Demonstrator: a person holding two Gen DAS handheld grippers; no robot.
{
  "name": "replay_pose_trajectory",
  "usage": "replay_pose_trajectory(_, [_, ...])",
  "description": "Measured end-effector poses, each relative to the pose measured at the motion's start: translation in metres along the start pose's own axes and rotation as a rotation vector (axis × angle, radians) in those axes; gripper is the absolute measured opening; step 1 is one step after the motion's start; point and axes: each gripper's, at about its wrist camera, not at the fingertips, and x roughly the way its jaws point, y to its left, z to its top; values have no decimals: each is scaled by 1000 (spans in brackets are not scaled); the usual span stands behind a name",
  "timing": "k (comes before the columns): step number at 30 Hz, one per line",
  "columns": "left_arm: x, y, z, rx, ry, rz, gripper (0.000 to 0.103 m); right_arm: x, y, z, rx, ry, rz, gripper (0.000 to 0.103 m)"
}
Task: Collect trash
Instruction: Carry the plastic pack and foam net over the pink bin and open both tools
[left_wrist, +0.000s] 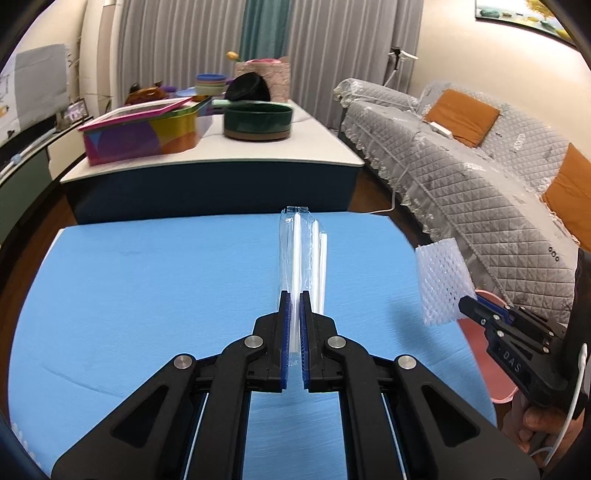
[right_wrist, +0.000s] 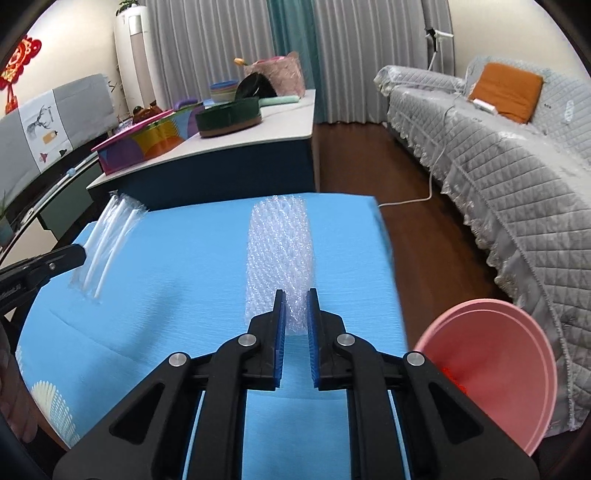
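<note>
A living room, grey curtains drawn at the back, a quilted grey sofa (right_wrist: 509, 155) with orange cushions along the right; up front a blue table top (left_wrist: 147, 295) fills the view, and beyond it a white counter (left_wrist: 207, 162) carries a colourful box (left_wrist: 147, 133) and a dark green round dish (left_wrist: 258, 122).

Left gripper (left_wrist: 294, 295) is clamped tight on a clear plastic packet of white straws (left_wrist: 303, 254); the packet stands up from the pads, glossy and see-through, long white tubes inside, lifted clear of the blue surface; the right wrist view shows the same packet out at the left, sticking up from the black jaws.

Right gripper (right_wrist: 296, 293) has its pads pressed on a piece of white foam netting (right_wrist: 277, 251); it's a soft open mesh, translucent, squeezed narrow where the blue pads pinch it and fanning wider above; it too hangs above the table.

A pink bin (right_wrist: 495, 369) sits low at the right, just off the table's edge, mouth tilted toward the camera, something red inside.
</note>
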Motion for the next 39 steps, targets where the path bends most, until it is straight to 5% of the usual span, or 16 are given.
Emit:
replay_pose_trajectory(17, [9, -98, -10, 117, -33, -134, 5, -67, -79, -16, 82, -84, -107, 12])
replay_pose_trajectory(39, [24, -194, -18, 216, -12, -276, 5, -104, -163, -37, 212, -102, -243, 12])
